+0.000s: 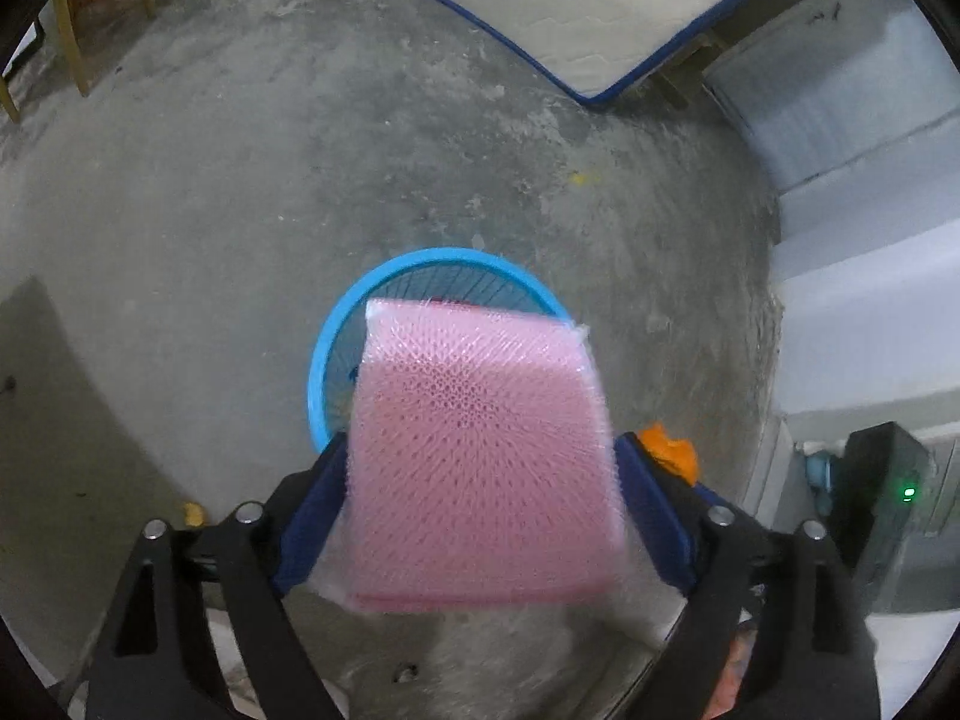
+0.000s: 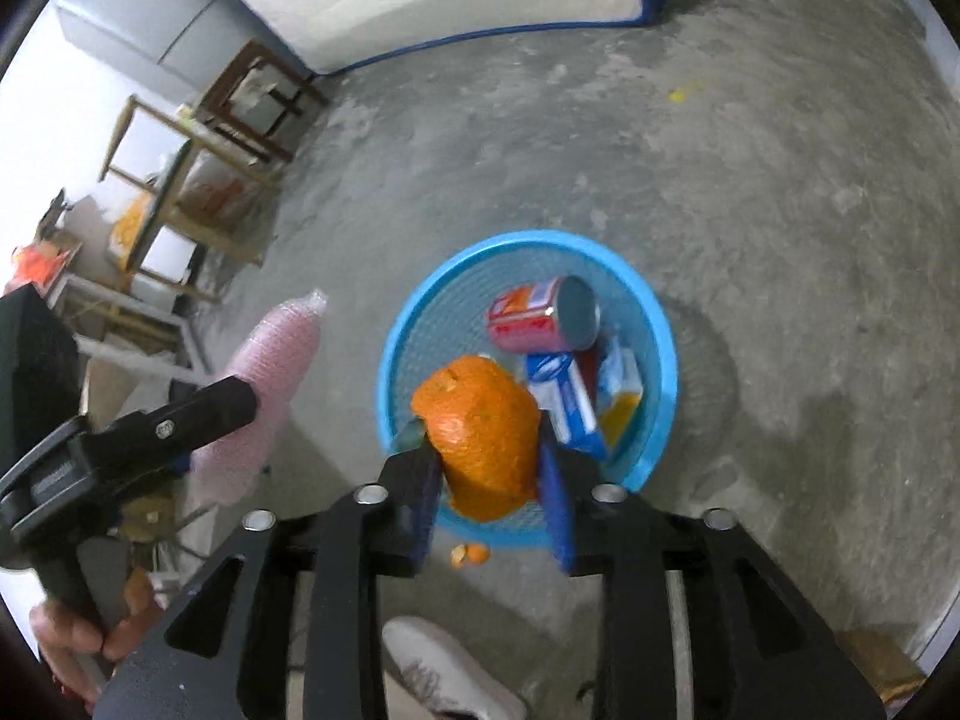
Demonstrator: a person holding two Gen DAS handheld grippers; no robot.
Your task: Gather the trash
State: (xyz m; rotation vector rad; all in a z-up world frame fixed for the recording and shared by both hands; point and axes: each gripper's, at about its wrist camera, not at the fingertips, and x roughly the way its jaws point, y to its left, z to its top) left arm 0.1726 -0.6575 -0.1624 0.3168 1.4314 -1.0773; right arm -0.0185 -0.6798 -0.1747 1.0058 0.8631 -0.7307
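Right wrist view: the right claw (image 2: 489, 474) is clamping a big piece of orange peel (image 2: 483, 435) between its blue pads, hanging at the near rim of the blue mesh basket (image 2: 660, 324) in the centre of the frame. The left claw (image 1: 480, 516) is spread wide around a pink bubble-wrap pouch (image 1: 483, 456), pinching it by the sides, with the basket (image 1: 336, 330) peeking out behind it at mid-frame.

The risk I am seeing: the peel is sitting over the near rim, so an early release could be dropping it onto the concrete floor (image 2: 780, 210), where small peel scraps (image 2: 470, 553) are already lying. The broad, light pouch could be catching the rim and sliding off.

Inside the basket, a red drink can (image 2: 540, 315) is lying on its side beside two blue cartons (image 2: 567, 399).
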